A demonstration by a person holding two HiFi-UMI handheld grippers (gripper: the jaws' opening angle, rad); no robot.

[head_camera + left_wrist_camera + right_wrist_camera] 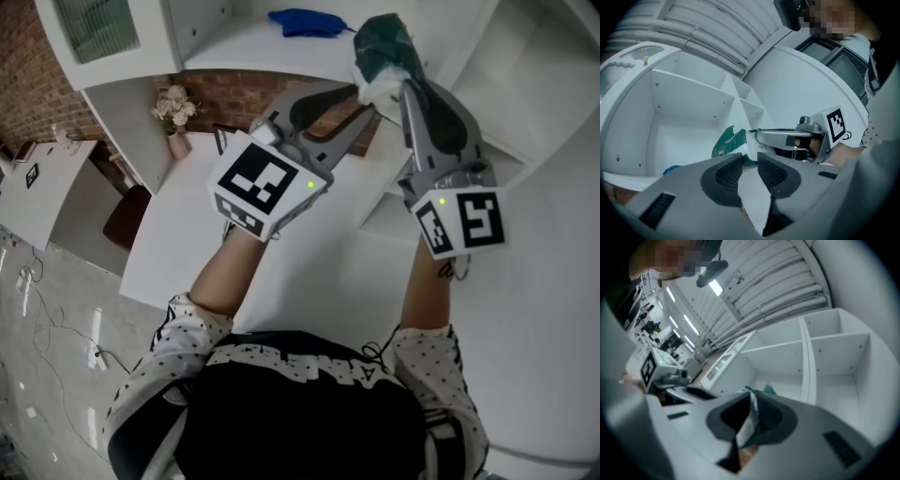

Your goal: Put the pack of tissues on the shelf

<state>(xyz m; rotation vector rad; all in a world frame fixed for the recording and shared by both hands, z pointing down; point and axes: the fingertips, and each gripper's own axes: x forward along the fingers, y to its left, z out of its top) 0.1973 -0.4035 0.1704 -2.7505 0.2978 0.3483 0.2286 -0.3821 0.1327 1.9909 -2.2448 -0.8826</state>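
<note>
Our white polka-dot sleeves (192, 333), black top (300, 412), grey left gripper (366, 99) and right gripper (405, 88), black-and-white marker cubes (265, 187).

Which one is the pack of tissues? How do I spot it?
Find the white shelf unit at the top. Near its front edge, the right gripper pinches the pack of tissues. It is crinkly, dark green and white, unlike the blue thing lying on the shelf.

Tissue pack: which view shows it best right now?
Head view: most of the green-and-white tissue pack shows, raised at the shelf. Left gripper view catches its green end beyond open fingers; right gripper view only a sliver pinched between its fingers.
</note>
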